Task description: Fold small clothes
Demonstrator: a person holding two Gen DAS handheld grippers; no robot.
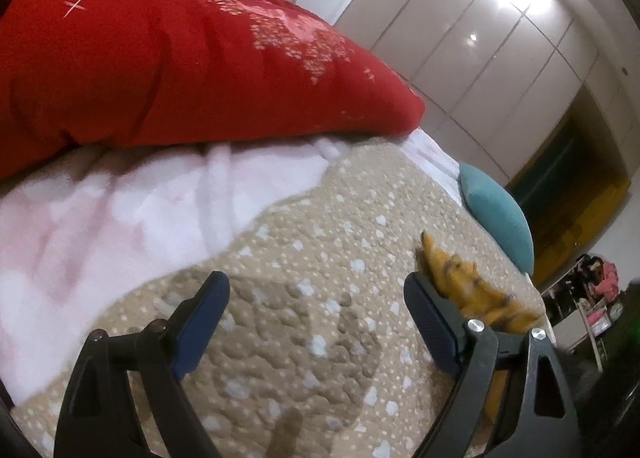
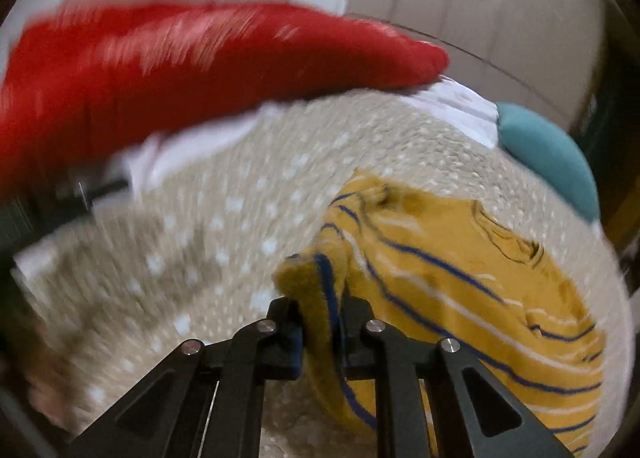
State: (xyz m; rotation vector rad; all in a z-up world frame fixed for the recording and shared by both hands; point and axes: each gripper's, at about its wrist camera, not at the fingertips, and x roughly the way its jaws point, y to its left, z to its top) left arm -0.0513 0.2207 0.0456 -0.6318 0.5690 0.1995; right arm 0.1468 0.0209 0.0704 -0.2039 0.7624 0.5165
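Observation:
A small yellow garment (image 2: 460,278) with blue and white stripes lies on the beige dotted bedspread (image 2: 200,258). My right gripper (image 2: 320,322) is shut on a bunched edge of the garment, which stands up between its pads. In the left wrist view the same yellow garment (image 1: 476,286) shows only as a crumpled strip behind the right finger. My left gripper (image 1: 316,322) hangs open over bare bedspread (image 1: 320,258), its blue pads far apart with nothing between them.
A big red quilt (image 1: 160,58) is heaped at the back of the bed, over a white-and-pink blanket (image 1: 100,226). A teal pillow (image 1: 500,218) lies at the bed's right edge. White wardrobe doors (image 1: 480,58) stand behind.

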